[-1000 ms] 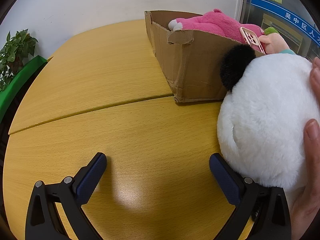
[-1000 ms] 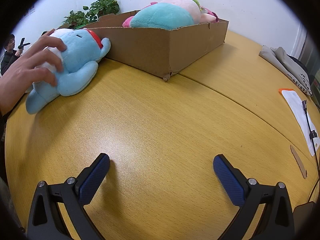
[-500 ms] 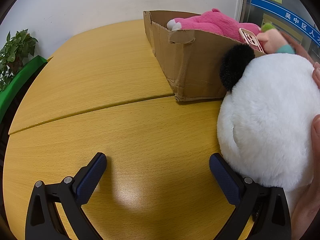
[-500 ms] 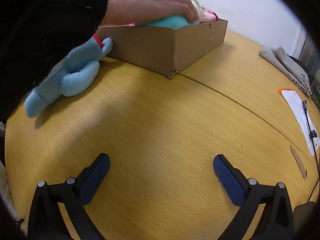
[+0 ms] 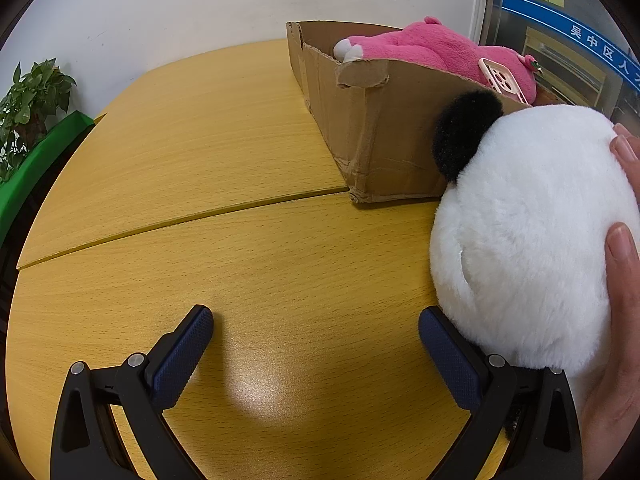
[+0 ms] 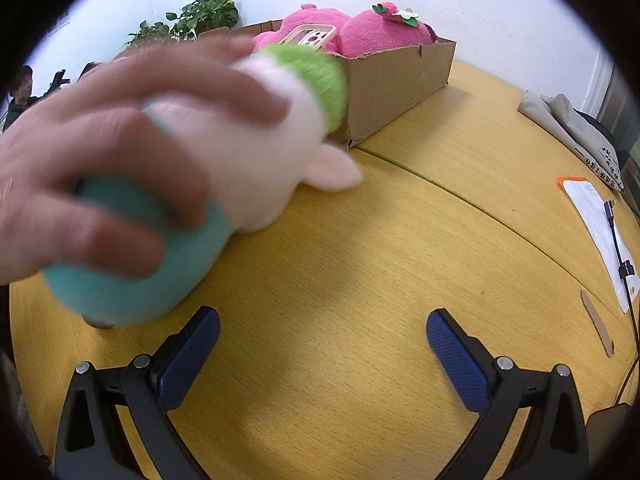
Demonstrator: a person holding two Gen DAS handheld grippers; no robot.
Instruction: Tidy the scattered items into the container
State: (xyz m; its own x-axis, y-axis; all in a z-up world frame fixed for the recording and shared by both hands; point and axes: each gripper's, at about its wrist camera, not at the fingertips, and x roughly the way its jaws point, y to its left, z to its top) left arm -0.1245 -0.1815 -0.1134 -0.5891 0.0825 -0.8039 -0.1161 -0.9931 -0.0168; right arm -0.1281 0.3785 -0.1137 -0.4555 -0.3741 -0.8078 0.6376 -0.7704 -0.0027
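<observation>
A brown cardboard box (image 5: 384, 132) stands on the yellow wooden table (image 5: 208, 248), holding a pink plush (image 5: 432, 54) and a pale phone case (image 5: 506, 84). A white plush with a black ear (image 5: 528, 240) rests against the box, a bare hand (image 5: 620, 320) on its right side; it touches the right finger of my open left gripper (image 5: 316, 344). In the right wrist view another hand (image 6: 108, 152) holds a teal, cream and green plush (image 6: 224, 176) low over the table, left of my open right gripper (image 6: 322, 344). The box (image 6: 396, 80) with the pink plush (image 6: 360, 34) stands behind.
Potted plants sit at the table's edge (image 5: 28, 100) (image 6: 200, 16). Folded cloth (image 6: 572, 136), a white paper with a cable (image 6: 600, 232) and a cardboard strip (image 6: 596, 320) lie at the right. A person (image 6: 20, 92) stands far left.
The hand left the blue plush, reached into the box and pulled the teal, cream and green plush out onto the table in front of my right gripper. Both grippers stayed still.
</observation>
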